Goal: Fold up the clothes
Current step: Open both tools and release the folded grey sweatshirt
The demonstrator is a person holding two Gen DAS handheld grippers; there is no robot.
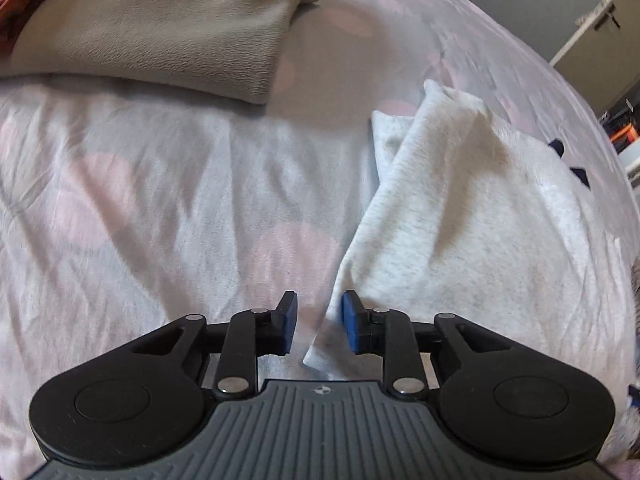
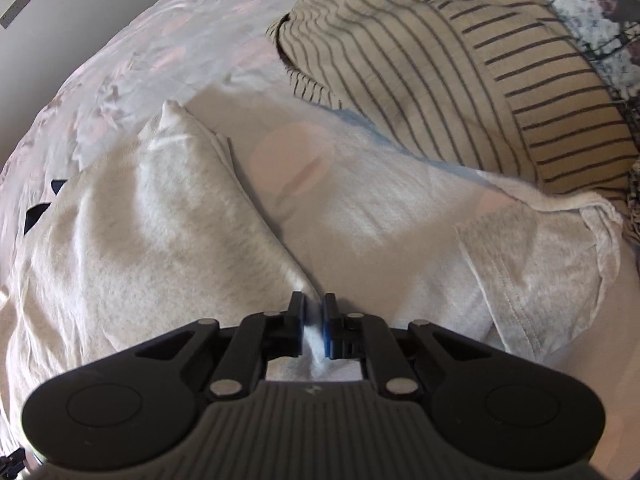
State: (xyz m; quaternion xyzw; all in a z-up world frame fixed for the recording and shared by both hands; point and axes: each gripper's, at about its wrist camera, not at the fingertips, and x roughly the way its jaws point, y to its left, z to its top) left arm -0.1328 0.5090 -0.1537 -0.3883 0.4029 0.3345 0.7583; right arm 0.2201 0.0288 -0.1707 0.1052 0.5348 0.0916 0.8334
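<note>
Grey t-shirt fabric pinched in right hand-held gripper; left hand-held gripper gapes narrowly beside its hem.

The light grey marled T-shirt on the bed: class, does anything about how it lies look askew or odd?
Yes. The light grey marled T-shirt lies rumpled on the pale pink-spotted bedsheet, not flat. One flap peaks up in a ridge, and a hemmed sleeve splays sideways. Its edges run crooked, so it is not yet neatly folded.

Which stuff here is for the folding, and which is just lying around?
For the folding: grey shirt, left gripper, right gripper.
Just lying around: beige cloth, striped pillow, bedsheet.
</note>
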